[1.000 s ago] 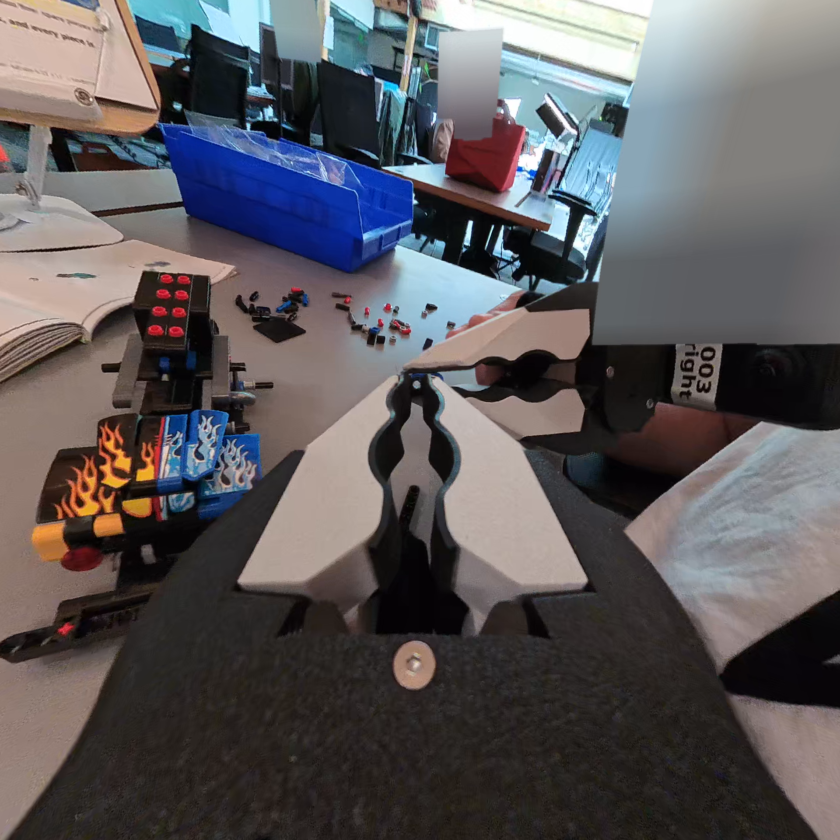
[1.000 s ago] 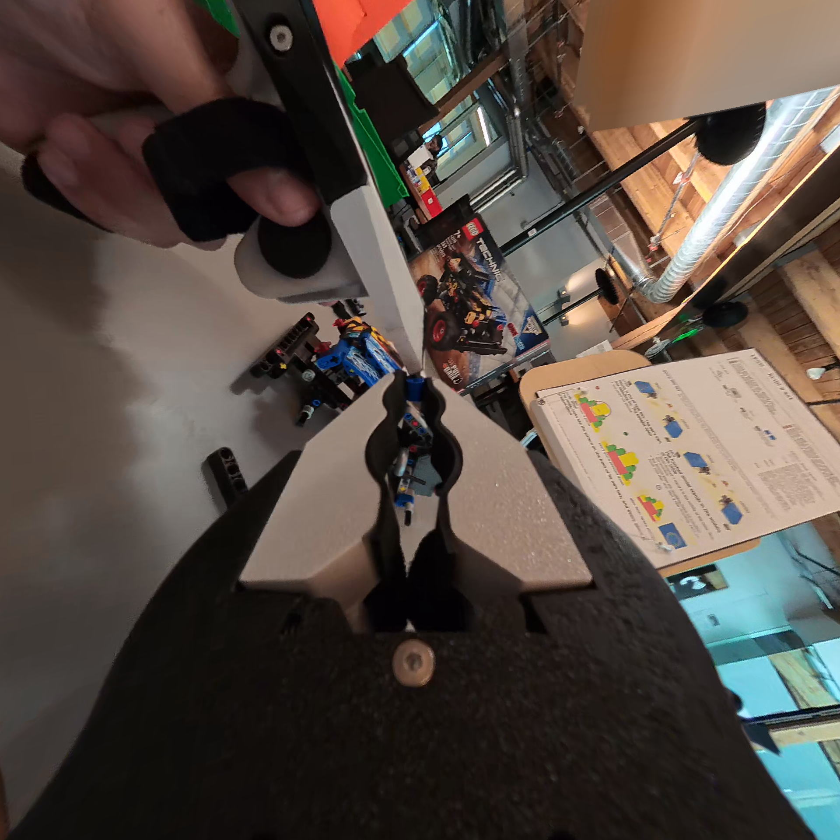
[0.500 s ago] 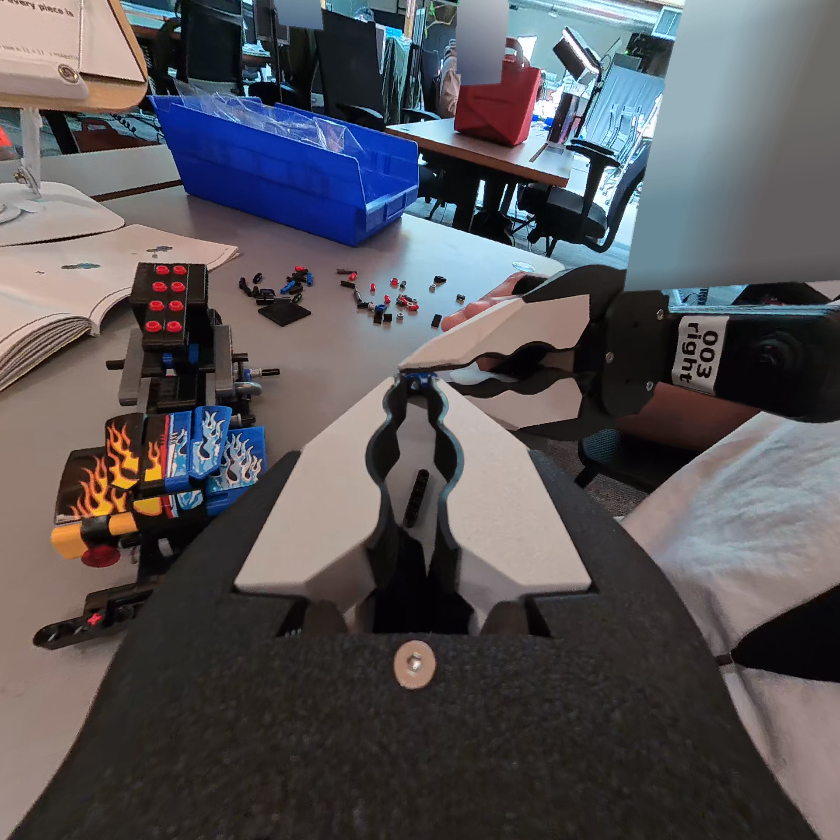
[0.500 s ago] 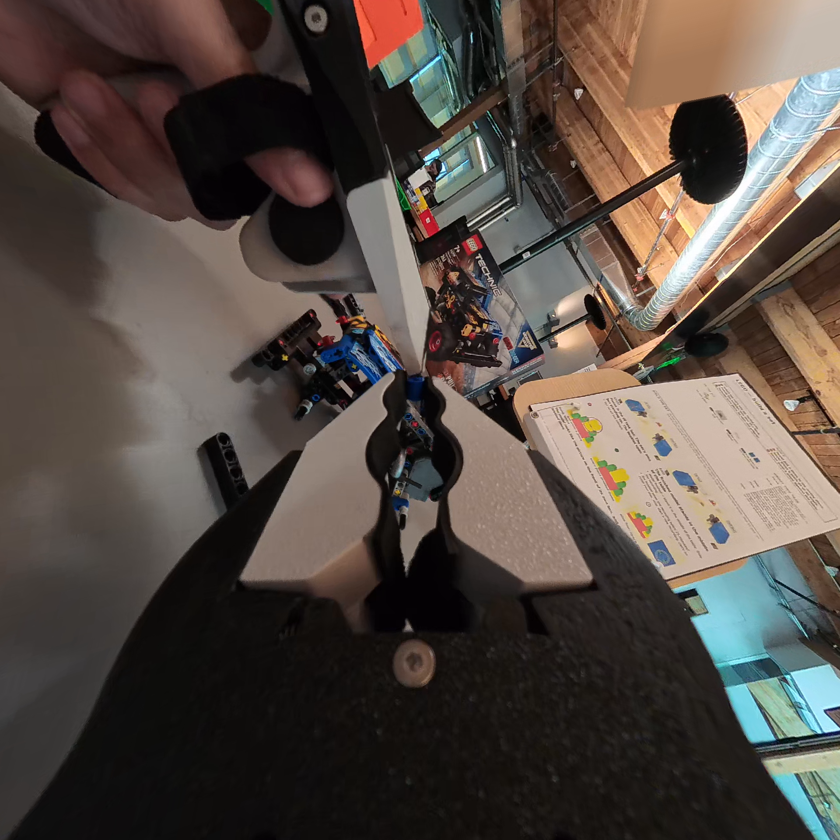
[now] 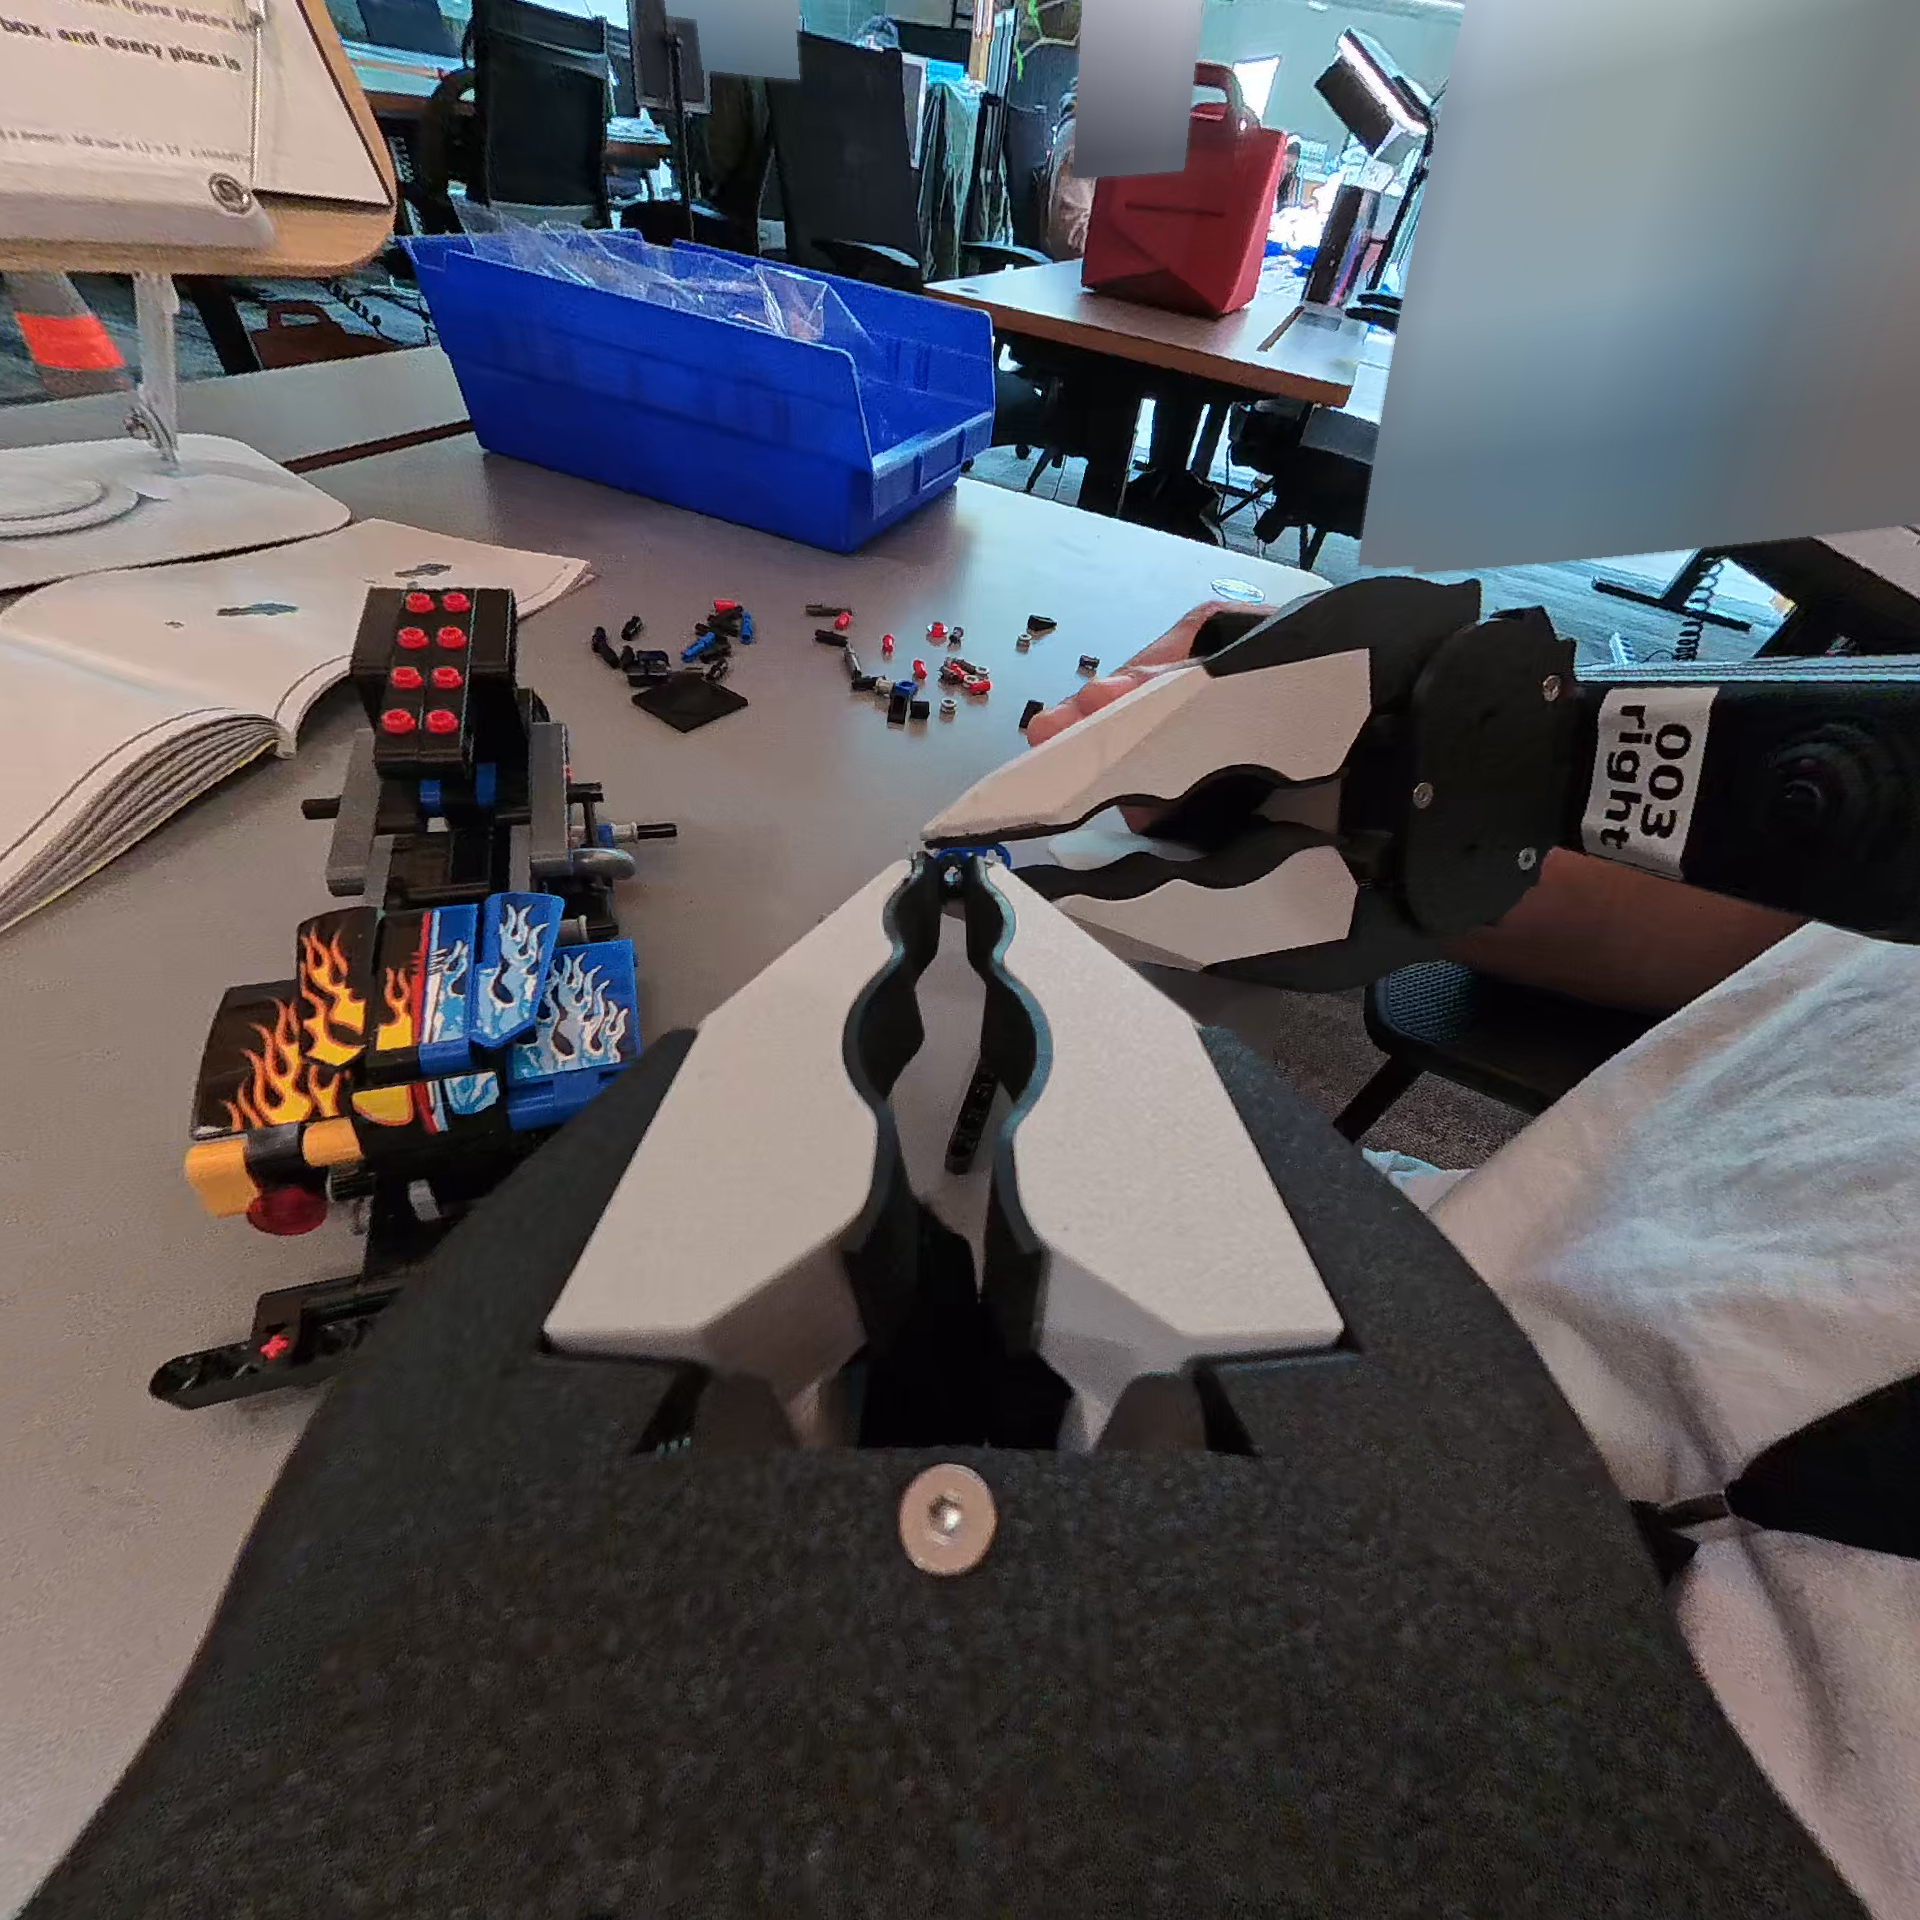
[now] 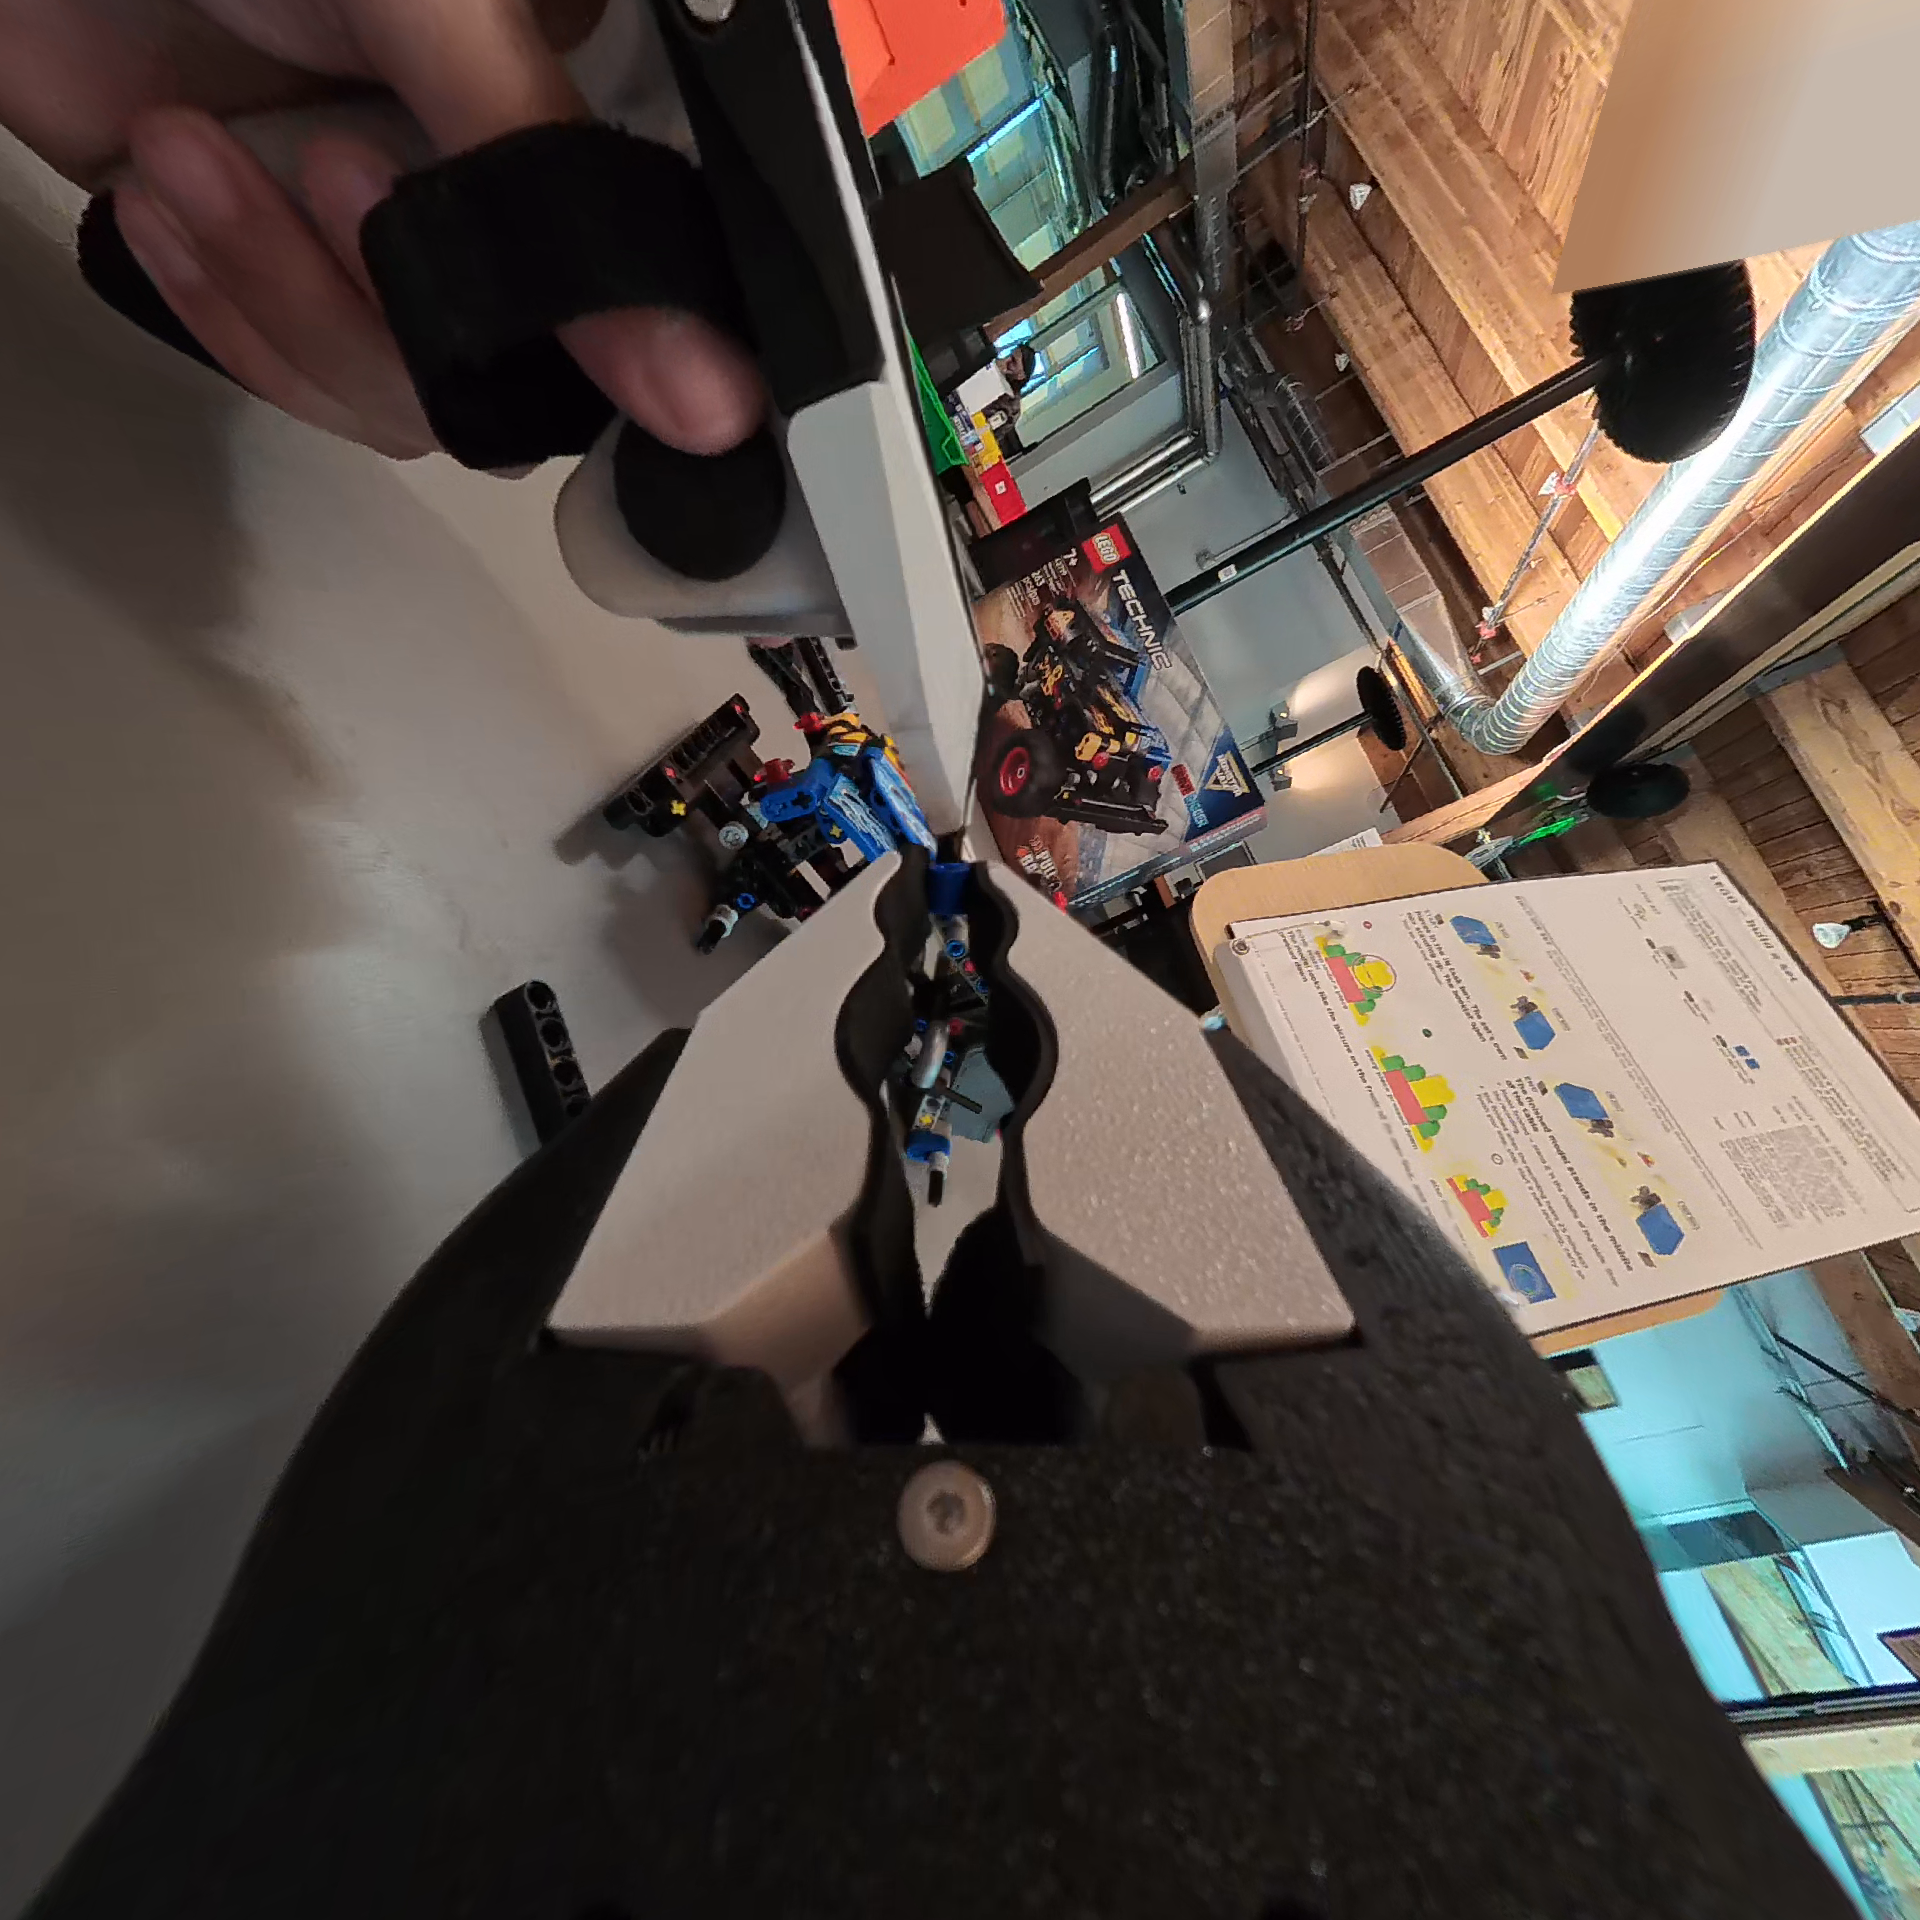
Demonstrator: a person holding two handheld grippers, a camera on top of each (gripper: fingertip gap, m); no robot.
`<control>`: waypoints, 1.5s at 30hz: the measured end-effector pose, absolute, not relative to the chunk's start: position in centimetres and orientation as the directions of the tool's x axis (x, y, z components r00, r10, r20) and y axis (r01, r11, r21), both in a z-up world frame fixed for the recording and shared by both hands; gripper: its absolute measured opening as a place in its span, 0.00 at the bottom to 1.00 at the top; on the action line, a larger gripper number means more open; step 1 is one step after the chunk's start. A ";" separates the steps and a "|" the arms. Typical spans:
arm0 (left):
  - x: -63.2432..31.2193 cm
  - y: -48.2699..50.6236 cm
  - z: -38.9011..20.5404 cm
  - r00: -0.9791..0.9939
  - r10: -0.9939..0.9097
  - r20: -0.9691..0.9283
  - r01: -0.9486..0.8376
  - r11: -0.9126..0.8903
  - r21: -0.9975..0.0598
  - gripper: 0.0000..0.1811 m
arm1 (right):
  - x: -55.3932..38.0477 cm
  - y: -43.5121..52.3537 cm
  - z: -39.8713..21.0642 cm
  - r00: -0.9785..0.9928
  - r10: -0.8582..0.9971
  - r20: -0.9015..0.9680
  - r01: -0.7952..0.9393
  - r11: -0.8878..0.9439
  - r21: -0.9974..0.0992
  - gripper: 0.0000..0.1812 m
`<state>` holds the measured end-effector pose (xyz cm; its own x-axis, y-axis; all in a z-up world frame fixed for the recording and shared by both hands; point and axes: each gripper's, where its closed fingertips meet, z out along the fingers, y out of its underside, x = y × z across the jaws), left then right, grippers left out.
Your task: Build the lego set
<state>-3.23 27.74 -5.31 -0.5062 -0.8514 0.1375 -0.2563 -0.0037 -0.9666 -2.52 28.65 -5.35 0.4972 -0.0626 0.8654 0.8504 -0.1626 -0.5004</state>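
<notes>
My left gripper (image 5: 954, 868) is shut on a small blue piece (image 5: 961, 856) at its tips, held above the grey table (image 5: 810, 790). My right gripper (image 5: 940, 836) comes in from the right and meets it tip to tip. In the right wrist view my right gripper (image 6: 948, 868) is shut on the small blue piece (image 6: 945, 888), and the left gripper's finger (image 6: 925, 644) comes down from above onto it. The partly built truck (image 5: 416, 935) with flame panels lies to the left; it also shows in the right wrist view (image 6: 790, 821). A black beam (image 6: 540, 1060) lies loose near it.
Several small loose pieces (image 5: 894, 665) lie behind the grippers. A blue bin (image 5: 707, 384) stands at the back, an open booklet (image 5: 156, 707) at the left. The set's box (image 6: 1101, 717) and a sheet on a stand (image 6: 1558, 1091) stand beyond. A person's shirt (image 5: 1662, 1247) is at the right. My left and right fingertips are right by each other.
Both grippers stay tip to tip on the blue piece. They have lifted and tilted slightly, so the table and truck sit a little lower in view.
</notes>
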 end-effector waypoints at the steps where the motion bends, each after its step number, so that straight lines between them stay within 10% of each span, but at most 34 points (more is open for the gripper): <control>1: -3.2 27.7 -5.4 -0.508 -0.849 0.146 -0.266 -0.007 -0.964 0.02 | -2.5 28.7 -5.4 0.494 -0.057 0.867 0.852 -0.164 -0.496 0.04; 14: -3.4 27.4 -5.4 -0.518 -0.841 0.153 -0.275 -0.006 -0.962 0.02 | -3.0 28.6 -5.3 0.521 -0.033 0.853 0.845 -0.118 -0.521 0.04; 31: -6.3 44.5 -4.4 -0.183 -0.983 -0.018 -0.089 0.035 -0.995 0.08 | 6.4 26.3 -2.9 0.897 -0.077 0.436 0.437 0.002 -0.899 0.03; 45: -5.5 43.4 -6.2 -0.242 -0.970 -0.023 -0.199 0.073 -0.977 0.08 | 8.1 26.8 -4.4 0.891 -0.120 0.438 0.429 -0.090 -0.899 0.04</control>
<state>-5.45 43.43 -6.23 -0.2416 -0.9701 -0.0229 -0.1986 0.0725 -0.9774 8.09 26.85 -4.38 0.8912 -0.1196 0.4375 0.4292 -0.0896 -0.8987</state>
